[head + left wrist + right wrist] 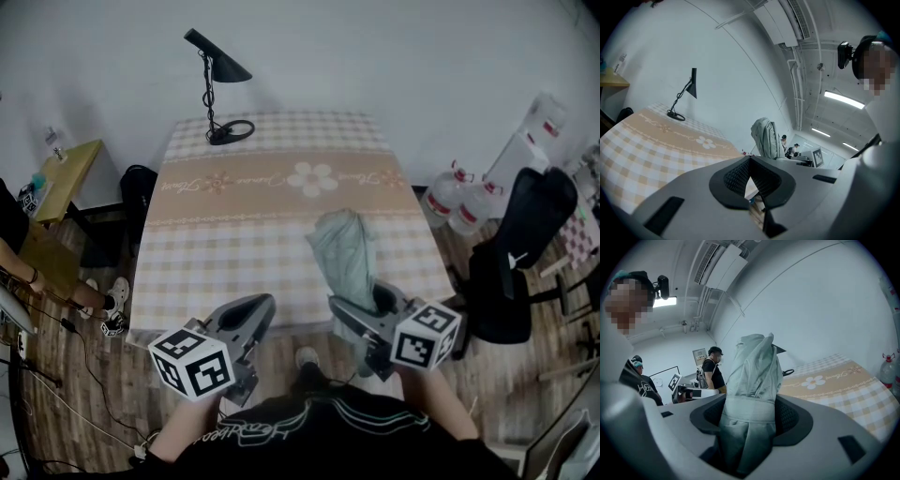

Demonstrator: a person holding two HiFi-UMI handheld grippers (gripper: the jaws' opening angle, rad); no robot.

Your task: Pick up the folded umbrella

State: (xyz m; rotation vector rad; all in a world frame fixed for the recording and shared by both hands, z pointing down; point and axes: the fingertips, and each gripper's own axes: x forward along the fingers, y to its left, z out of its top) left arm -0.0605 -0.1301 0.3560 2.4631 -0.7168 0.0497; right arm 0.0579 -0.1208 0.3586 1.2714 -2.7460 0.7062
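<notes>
The folded umbrella (345, 248), pale grey-green, stands tilted over the near right part of the table, held off the cloth. My right gripper (364, 298) is shut on its lower part. In the right gripper view the umbrella (754, 380) fills the gap between the jaws of the right gripper (750, 413), and its strap band sits level with the pads. My left gripper (261, 305) hovers at the table's near edge, to the left of the umbrella. Its jaws are shut with nothing between them (750, 161). From the left gripper view the umbrella (765, 138) shows ahead to the right.
The table (234, 216) has a beige checked cloth with a flower print. A black desk lamp (214, 70) stands at its far left corner. A black office chair (520, 253) and water bottles (459, 202) are to the right. A wooden side table (66, 178) is on the left.
</notes>
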